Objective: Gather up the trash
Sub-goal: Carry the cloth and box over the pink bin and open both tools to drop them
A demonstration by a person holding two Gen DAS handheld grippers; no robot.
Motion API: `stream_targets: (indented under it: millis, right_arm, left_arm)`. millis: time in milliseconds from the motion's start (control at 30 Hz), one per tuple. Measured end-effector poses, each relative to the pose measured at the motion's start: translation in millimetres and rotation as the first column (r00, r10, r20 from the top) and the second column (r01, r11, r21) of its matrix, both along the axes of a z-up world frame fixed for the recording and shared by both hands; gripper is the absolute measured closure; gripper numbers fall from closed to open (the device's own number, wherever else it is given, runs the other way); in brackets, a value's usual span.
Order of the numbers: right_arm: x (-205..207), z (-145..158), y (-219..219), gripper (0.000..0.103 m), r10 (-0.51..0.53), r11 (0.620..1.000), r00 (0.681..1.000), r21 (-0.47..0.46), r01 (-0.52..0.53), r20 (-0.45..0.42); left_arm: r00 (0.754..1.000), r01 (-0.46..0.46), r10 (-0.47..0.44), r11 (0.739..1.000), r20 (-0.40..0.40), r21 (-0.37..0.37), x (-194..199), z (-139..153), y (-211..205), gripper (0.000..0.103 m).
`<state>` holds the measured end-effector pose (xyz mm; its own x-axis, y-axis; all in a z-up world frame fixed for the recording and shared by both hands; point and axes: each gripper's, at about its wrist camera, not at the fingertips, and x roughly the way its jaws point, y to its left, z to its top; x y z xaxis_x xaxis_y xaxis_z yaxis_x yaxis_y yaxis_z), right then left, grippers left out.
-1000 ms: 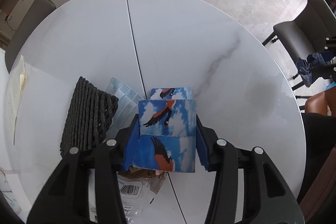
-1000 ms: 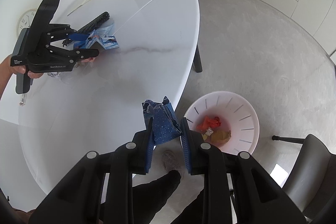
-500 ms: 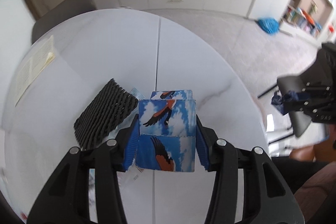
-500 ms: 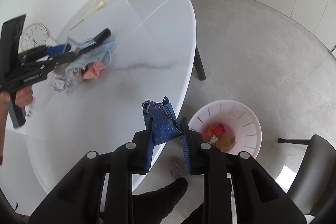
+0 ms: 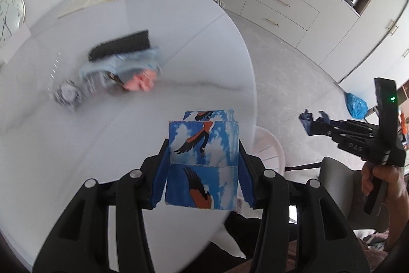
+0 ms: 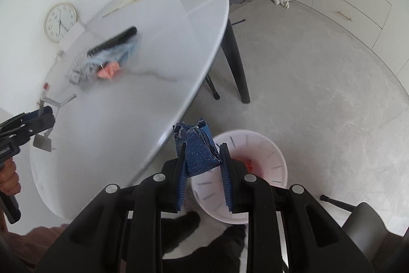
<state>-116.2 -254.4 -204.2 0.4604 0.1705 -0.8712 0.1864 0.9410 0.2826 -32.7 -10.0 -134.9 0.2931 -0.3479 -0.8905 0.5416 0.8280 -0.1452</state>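
Gripping bird-print box (image 5: 203, 161), left tongs (image 5: 202, 168) now swung binward, right tongs (image 6: 203, 165) clamping blue wrapper (image 6: 198, 149).

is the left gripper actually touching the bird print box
Touching. In the left wrist view the bird print box sits clamped in the left gripper, both blue pads pressed flat against its sides with no gap.

Both views were bright with soft daylight. Motion blur smeared the counter (image 5: 76, 145) and the trash pile (image 5: 120, 71); the tongs stayed sharp. Fisheye bending and dark vignetting framed the edges.
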Motion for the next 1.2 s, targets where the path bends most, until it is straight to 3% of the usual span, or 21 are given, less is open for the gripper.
stream_targets:
  millis: [300,367,433,467,567,633,767,933,1067,1200]
  right_arm:
    - [-12.8,-98.2,-20.0,0.076,0.117,0.992,0.975,0.06,-0.107,-0.188]
    - [-11.5,-118.7,-22.6,0.07,0.126,0.989,0.969,0.103,-0.105,-0.215]
    - [-10.6,-133.3,-24.1,0.049,0.127,0.987,0.963,0.125,-0.1,-0.236]
    - [-10.5,-136.2,-24.8,0.047,0.125,0.988,0.962,0.123,-0.098,-0.241]
    - [-15.1,-135.1,-32.3,0.039,0.12,0.989,0.963,0.113,-0.095,-0.242]
    - [-19.1,-127.2,-42.2,0.028,0.095,0.993,0.967,0.094,-0.075,-0.234]
    - [-29.8,-108.4,-65.6,0.024,0.051,0.997,0.975,0.064,-0.038,-0.215]
    - [-39.2,-80.4,-91.2,0.01,0.002,1.0,0.984,0.025,0.002,-0.176]
    - [-43.6,-69.4,-106.7,0.01,-0.032,0.998,0.987,0.045,0.039,-0.161]
    - [-46.7,-65.6,-114.0,0.008,-0.047,0.997,0.985,0.051,0.056,-0.163]
  left_arm:
    - [0.999,0.011,-0.01,1.0,-0.048,0.027,-58.4,-33.0,-77.5,0.056]
    - [0.998,0.008,-0.005,0.999,-0.068,0.039,-66.6,-42.6,-87.0,0.056]
    - [0.996,0.006,-0.001,0.999,-0.091,0.051,-73.3,-53.0,-94.7,0.056]
    - [0.996,0.007,-0.001,0.998,-0.094,0.063,-76.8,-57.3,-99.1,0.056]
    - [0.995,0.014,-0.005,0.996,-0.103,0.09,-85.2,-69.6,-111.2,0.056]
    - [0.993,0.015,-0.004,0.996,-0.119,0.091,-87.4,-78.1,-118.4,0.056]
    - [0.991,0.023,-0.01,0.995,-0.135,0.096,-88.6,-90.9,-132.7,0.056]
    - [0.988,0.05,-0.033,0.993,-0.15,0.107,-90.8,-104.6,-152.5,0.056]
    - [0.983,0.072,-0.049,0.99,-0.177,0.123,-90.0,-123.5,-167.1,0.055]
    - [0.976,0.075,-0.045,0.988,-0.214,0.132,-89.6,-139.7,-178.7,0.021]
